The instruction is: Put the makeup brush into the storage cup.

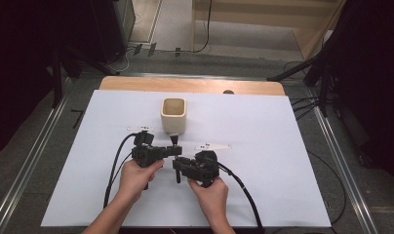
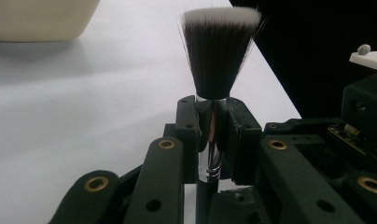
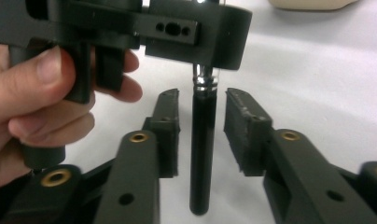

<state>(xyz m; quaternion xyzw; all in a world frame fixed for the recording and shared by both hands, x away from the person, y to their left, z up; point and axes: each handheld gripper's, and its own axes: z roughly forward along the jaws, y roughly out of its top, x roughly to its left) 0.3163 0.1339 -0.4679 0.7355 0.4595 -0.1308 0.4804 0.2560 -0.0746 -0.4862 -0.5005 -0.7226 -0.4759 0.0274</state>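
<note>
A makeup brush point(image 2: 221, 51) with black, white-tipped bristles stands upright. My left gripper point(image 2: 213, 121) is shut on its silver ferrule point(image 2: 210, 154). In the high view the left gripper point(image 1: 174, 150) holds the brush point(image 1: 174, 139) just in front of a cream cup point(image 1: 173, 115). My right gripper point(image 3: 203, 100) is open, with its jaws on either side of the brush's black handle point(image 3: 203, 154) and apart from it. The right gripper point(image 1: 177, 166) sits just below the left one in the high view.
The white table point(image 1: 263, 170) spreads wide to the right and left of the hands. The cream cup point(image 2: 37, 18) stands behind the brush. Cables point(image 1: 246, 192) trail from both grippers toward the near edge. A hand point(image 3: 32, 98) grips the left gripper's body.
</note>
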